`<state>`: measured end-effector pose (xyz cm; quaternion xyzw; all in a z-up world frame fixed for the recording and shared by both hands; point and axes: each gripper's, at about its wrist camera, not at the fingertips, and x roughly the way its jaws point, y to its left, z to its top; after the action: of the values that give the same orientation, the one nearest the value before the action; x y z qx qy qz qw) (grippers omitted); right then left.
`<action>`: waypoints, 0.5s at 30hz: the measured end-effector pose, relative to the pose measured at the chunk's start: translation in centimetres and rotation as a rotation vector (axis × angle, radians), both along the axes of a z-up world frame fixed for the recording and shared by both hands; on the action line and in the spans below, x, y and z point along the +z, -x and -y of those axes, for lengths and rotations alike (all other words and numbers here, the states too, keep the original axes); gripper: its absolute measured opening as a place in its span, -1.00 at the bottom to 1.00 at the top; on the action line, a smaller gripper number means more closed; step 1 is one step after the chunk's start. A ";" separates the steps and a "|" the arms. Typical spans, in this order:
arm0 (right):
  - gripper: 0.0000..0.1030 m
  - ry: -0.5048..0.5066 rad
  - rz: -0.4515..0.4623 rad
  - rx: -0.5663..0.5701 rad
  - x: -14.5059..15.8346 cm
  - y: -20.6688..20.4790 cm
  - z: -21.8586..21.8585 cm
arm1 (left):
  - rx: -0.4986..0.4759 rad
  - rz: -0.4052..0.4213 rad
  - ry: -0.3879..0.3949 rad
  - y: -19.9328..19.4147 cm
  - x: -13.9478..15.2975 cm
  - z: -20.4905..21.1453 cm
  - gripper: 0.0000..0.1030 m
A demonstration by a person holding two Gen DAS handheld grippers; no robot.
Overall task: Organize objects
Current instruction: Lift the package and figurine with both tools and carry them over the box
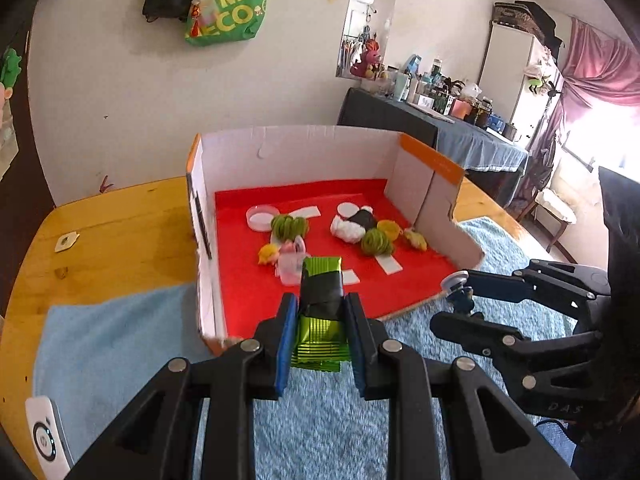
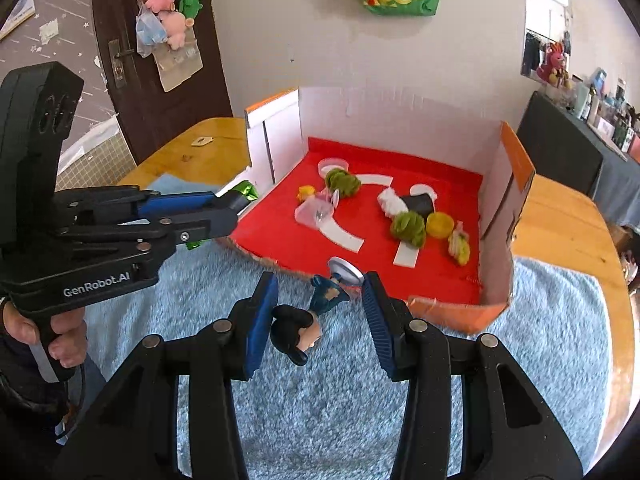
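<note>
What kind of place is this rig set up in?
Most likely a lived-in home room, not a lab: a wooden table under a blue towel, plush toys hanging on a door, and a side table crowded with bottles beside a pink curtain.

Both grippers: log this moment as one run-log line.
left gripper: shut on green foil packet | right gripper: shut on small figurine | both above blue towel, before red-lined box
</note>
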<state>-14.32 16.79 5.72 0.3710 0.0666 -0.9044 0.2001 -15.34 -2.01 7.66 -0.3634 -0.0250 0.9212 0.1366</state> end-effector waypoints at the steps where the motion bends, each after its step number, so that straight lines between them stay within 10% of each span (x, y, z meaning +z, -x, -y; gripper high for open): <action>1: -0.18 0.000 -0.001 0.000 0.1 0.1 0.0 | -0.001 0.000 0.001 0.3 0.0 0.0 -0.51; 15: -0.18 0.011 0.050 -0.049 -0.6 5.5 -1.4 | -0.012 0.094 0.013 5.2 -1.9 -0.3 -0.51</action>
<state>-19.87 18.16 5.16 0.3937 0.0473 -0.8999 0.1814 -20.52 -1.69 5.71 -0.4073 -0.0231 0.9024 0.1385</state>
